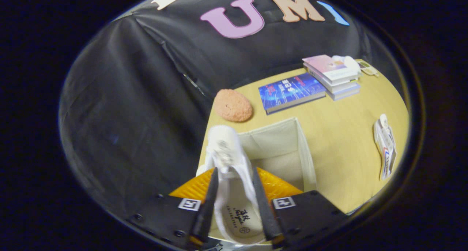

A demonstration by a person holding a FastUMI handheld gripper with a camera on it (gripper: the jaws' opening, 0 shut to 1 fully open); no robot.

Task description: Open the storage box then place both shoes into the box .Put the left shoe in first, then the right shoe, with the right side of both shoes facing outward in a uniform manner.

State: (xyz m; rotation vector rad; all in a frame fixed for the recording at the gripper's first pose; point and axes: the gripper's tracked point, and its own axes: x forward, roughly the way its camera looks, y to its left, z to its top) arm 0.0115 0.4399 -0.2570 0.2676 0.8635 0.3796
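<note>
The gripper (pixel 234 178) held a white shoe (pixel 230 163) between its jaws, both fingers pressed against the shoe's sides near the heel opening. The shoe's toe pointed ahead, past the fingertips, over the near left rim of an open cream fabric storage box (pixel 292 141). The box stood on a pale wooden bench (pixel 347 134), close to its left edge. Beyond the box, near that same edge, lay a round orange sponge-like pad (pixel 233 105). A blue book (pixel 290 92) lay flat just beside it, and a short stack of books (pixel 332 75) sat at the bench's far side. A second shoe (pixel 385 146) lay well apart from the box, near the right edge.
</note>
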